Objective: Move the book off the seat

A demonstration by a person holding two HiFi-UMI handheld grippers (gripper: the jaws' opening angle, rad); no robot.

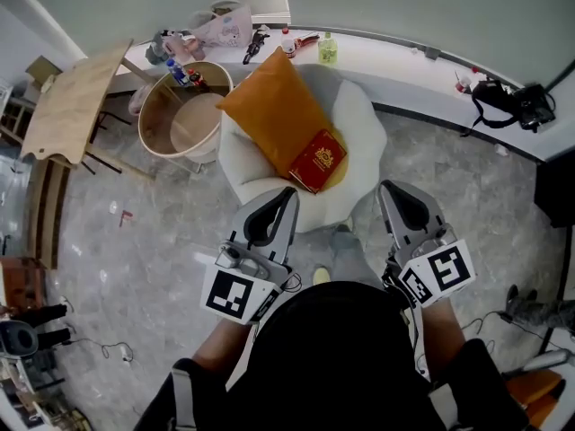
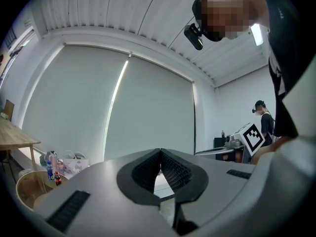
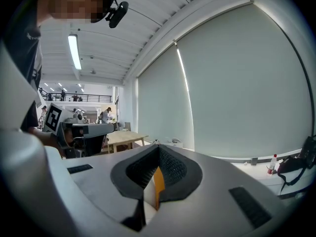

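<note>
The red book (image 1: 316, 160) is seen near the centre of the frame, laid on the lower end of an orange cushion (image 1: 269, 106) on the white seat (image 1: 364, 124); the left gripper (image 1: 289, 192) and right gripper (image 1: 384, 187) are held at the seat's lower edge, clear of the book; both are closed tight with nothing gripped.

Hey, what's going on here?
A person stands over a white seat with a gripper in each hand. A red book lies on an orange cushion on the seat, untouched. The left gripper and right gripper are both shut, empty, and hover at the seat's near edge.
</note>
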